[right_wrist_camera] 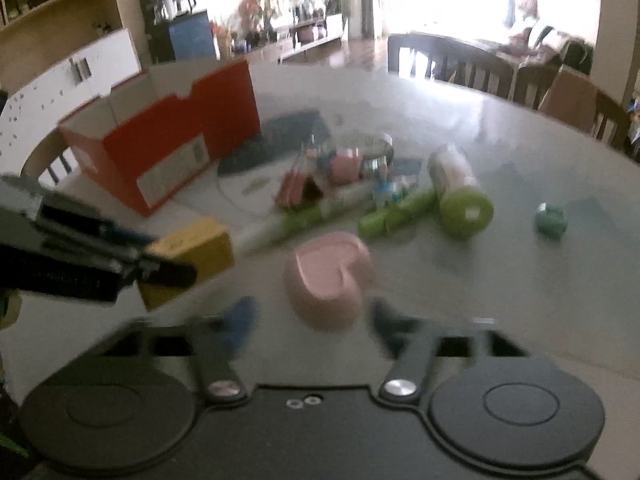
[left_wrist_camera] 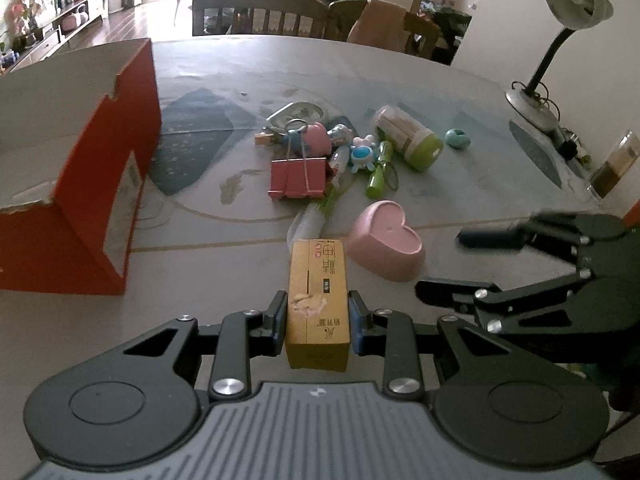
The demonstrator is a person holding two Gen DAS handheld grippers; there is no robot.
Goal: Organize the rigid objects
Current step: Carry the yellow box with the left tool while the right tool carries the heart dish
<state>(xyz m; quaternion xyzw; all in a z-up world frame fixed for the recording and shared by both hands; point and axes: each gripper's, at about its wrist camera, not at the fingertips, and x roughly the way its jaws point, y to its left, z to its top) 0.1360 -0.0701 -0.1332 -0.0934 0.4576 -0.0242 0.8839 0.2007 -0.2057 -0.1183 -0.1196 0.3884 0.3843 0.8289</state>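
Observation:
My left gripper (left_wrist_camera: 319, 316) is shut on a small yellow carton (left_wrist_camera: 318, 280), held just above the table; the right wrist view shows the same carton (right_wrist_camera: 192, 252) at its left. A pink heart-shaped dish (left_wrist_camera: 386, 240) sits on the table right of the carton. My right gripper (left_wrist_camera: 440, 264) stands open beside the dish. In its own blurred view the right gripper (right_wrist_camera: 310, 320) has the dish (right_wrist_camera: 328, 276) just ahead between its spread fingers, without the pads pressing on it. An open orange cardboard box (left_wrist_camera: 80, 184) stands at the left.
A pile lies mid-table: a pink binder clip (left_wrist_camera: 298, 178), a green-capped jar (left_wrist_camera: 408, 136), a green marker (left_wrist_camera: 378, 176), a white-and-green pen (left_wrist_camera: 316, 216) and small toys. A teal ring (left_wrist_camera: 458, 138) lies apart. A desk lamp (left_wrist_camera: 536, 92) stands far right, chairs beyond.

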